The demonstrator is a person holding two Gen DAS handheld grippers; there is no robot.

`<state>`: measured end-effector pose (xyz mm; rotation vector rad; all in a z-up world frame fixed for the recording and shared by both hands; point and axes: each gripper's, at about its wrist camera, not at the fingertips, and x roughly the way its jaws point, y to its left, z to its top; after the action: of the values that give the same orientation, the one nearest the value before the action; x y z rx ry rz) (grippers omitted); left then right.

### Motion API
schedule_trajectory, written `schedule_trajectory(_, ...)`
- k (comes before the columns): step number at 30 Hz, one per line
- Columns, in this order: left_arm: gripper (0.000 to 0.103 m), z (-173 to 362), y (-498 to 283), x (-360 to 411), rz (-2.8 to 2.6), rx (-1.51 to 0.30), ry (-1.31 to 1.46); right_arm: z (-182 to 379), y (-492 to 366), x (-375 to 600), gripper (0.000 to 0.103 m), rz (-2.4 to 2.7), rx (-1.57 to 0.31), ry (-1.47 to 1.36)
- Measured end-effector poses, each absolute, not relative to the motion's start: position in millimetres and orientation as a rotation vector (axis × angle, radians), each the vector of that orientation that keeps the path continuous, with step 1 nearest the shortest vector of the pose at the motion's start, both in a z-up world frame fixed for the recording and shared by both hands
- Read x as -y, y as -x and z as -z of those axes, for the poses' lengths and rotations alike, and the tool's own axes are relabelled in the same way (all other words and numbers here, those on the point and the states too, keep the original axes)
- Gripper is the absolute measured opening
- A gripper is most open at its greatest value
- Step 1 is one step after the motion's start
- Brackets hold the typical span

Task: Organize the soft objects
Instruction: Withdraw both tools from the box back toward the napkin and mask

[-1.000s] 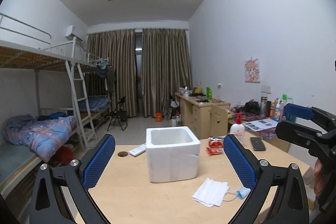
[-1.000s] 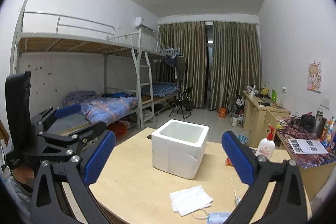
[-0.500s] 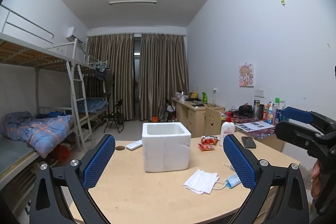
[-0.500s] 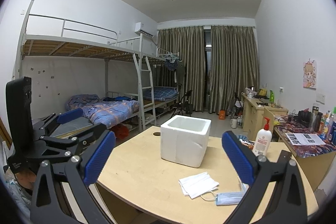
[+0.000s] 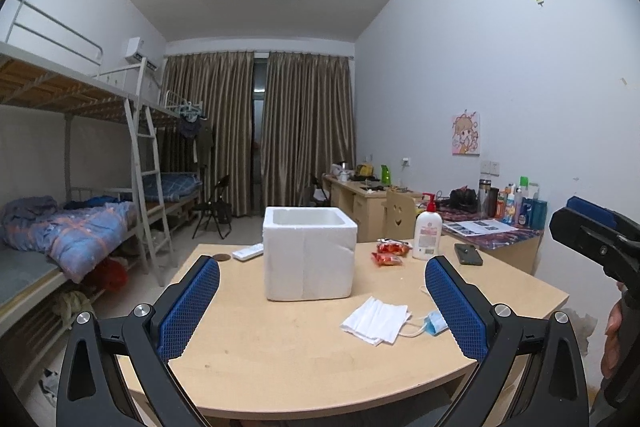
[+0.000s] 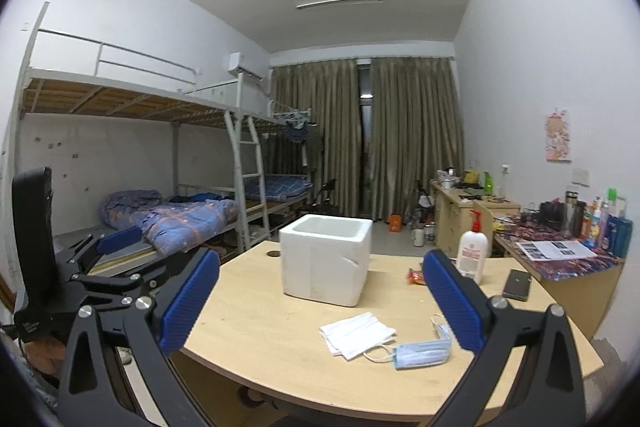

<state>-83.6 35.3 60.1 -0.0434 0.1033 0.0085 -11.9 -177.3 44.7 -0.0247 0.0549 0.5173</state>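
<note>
left tool (image 5: 322, 307): jaws wide apart, empty
right tool (image 6: 322, 301): jaws wide apart, empty
masks: white masks (image 6: 356, 334) and blue mask (image 6: 420, 354) on counter (image 6: 256, 311), before foam box (image 6: 326, 259)
relation: we judge right tool nearer; masks lie ahead-right

The left gripper (image 5: 322, 301) is held level near the front edge of the surface, its jaws spread wide with nothing between them; the blue ribbed pads (image 5: 454, 305) face each other across a broad gap. The right gripper (image 6: 320, 297) is posed the same way, level, jaws wide apart and empty, pointing across the surface from its front edge. In the left wrist view the right gripper shows at the far right, with part of the person's hand (image 5: 614, 341) gripping its handle. In the right wrist view the left gripper appears at the far left, just beside the right one.
</note>
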Motion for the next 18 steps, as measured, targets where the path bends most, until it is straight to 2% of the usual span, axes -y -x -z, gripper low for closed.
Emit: schedule_trajectory(18, 0.103, -20.8, 65.3, -16.9, 0.043, -0.152, 0.026, -14.4, 2.6, 187.3, 0.103, -0.425, -0.126, 0.025)
